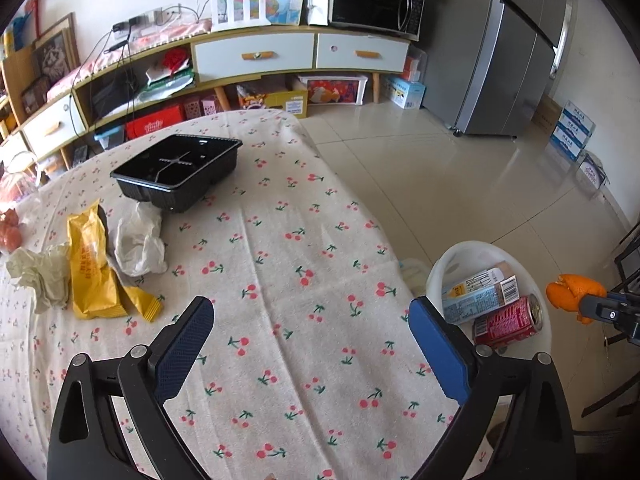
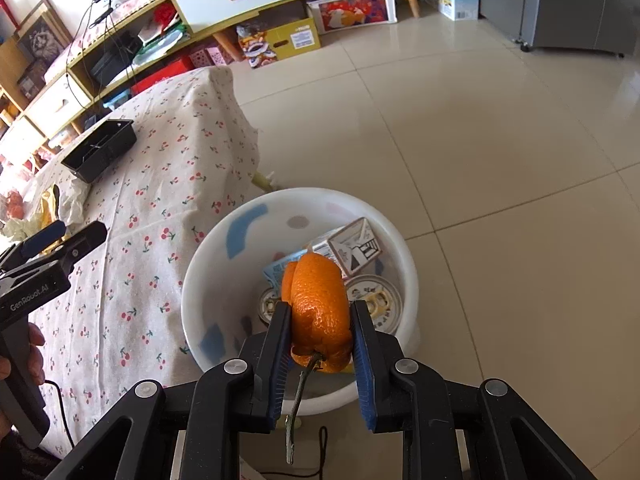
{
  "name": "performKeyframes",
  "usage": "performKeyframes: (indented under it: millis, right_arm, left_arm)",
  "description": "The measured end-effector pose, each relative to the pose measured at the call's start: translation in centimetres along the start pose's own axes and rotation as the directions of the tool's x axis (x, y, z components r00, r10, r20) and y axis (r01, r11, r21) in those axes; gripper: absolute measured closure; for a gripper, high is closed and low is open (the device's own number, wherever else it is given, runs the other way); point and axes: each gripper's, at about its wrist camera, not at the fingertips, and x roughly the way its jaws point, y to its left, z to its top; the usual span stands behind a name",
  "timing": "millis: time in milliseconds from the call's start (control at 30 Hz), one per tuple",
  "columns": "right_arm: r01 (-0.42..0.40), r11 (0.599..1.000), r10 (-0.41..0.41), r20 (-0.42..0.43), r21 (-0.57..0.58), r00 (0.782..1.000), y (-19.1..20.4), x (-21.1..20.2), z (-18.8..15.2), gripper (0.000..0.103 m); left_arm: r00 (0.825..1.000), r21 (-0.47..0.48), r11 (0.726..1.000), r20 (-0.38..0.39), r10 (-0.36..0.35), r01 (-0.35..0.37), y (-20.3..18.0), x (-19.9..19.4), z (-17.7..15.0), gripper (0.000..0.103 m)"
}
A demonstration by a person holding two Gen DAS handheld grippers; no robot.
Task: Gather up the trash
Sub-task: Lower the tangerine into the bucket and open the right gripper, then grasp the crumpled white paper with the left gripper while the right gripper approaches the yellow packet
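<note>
My right gripper [image 2: 320, 312] is shut on an orange peel [image 2: 318, 304] with a stem, held above the white bin [image 2: 208, 280]. The bin stands on the floor beside the table and holds a carton [image 2: 352, 246] and cans [image 2: 376, 300]. My left gripper [image 1: 312, 320] is open and empty over the cherry-print tablecloth [image 1: 280, 240]. In the left wrist view the bin [image 1: 440, 264], a red can [image 1: 508, 320] and the peel [image 1: 576, 292] show at right. A yellow wrapper [image 1: 90, 264], crumpled paper [image 1: 140, 240], a tissue [image 1: 40, 276] and a black tray [image 1: 178, 170] lie at the table's left.
A long TV cabinet [image 1: 256, 56] with a microwave [image 1: 376, 2] stands behind the table. A grey fridge [image 1: 508, 48] is at the far right. Boxes [image 1: 572, 132] sit on the tiled floor. A dark chair frame [image 1: 624, 264] is right of the bin.
</note>
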Motion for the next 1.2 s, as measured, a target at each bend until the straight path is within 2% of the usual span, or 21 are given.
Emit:
performKeyframes:
  millis: [267,300,333,400,433,633,800,867,1000,1200]
  right_arm:
    - [0.017,1.0,-0.017,0.002,0.004,1.0,1.8,1.6,0.9,0.072]
    - [0.016,1.0,-0.016,0.003,0.012,1.0,1.8,1.7,1.1,0.065]
    - [0.018,1.0,-0.018,0.003,0.025,1.0,1.9,1.8,1.2,0.048]
    - [0.018,0.998,-0.02,0.019,0.058,1.0,2.0,1.7,1.4,0.027]
    - [0.017,0.998,-0.019,0.024,0.068,1.0,2.2,1.6,1.6,0.025]
    - [0.013,0.998,-0.015,0.031,0.069,0.999,3.8,1.7,2.1,0.021]
    - [0.053,0.998,-0.053,0.023,0.019,0.998,5.8,2.2,2.2,0.02]
    - [0.045,0.999,-0.045,0.026,0.0,0.999,6.7,2.3,2.3,0.019]
    - [0.011,1.0,-0.011,0.032,-0.015,0.999,8.6,2.6,2.4,0.017]
    - [0.008,0.997,-0.005,0.045,-0.078,0.999,12.1,3.4,3.0,0.017]
  left_arm:
    - [0.997,-0.015,0.998,-0.052,0.052,-0.053,3.6,-1.3,-1.5,0.004]
    - [0.997,-0.017,0.998,-0.056,0.058,-0.059,4.1,-1.4,-1.5,0.004]
    - [0.996,-0.02,0.998,-0.06,0.062,-0.063,4.6,-1.6,-1.7,0.004]
    - [0.996,-0.026,0.998,-0.07,0.06,-0.062,5.3,-2.0,-1.9,0.004]
    - [0.996,-0.032,0.998,-0.077,0.055,-0.058,5.7,-2.2,-2.0,0.004]
    - [0.993,-0.063,0.996,-0.107,0.052,-0.059,7.9,-3.0,-2.6,0.004]
    - [0.989,-0.106,0.991,-0.137,0.061,-0.076,10.5,-3.5,-3.0,0.004]
    - [0.988,-0.133,0.988,-0.143,0.064,-0.083,11.8,-3.7,-3.1,0.004]
    - [0.986,-0.187,0.977,-0.145,0.08,-0.107,14.9,-4.3,-3.2,0.004]
    - [0.981,-0.275,0.948,-0.153,0.122,-0.161,19.8,-4.1,-2.9,0.004]
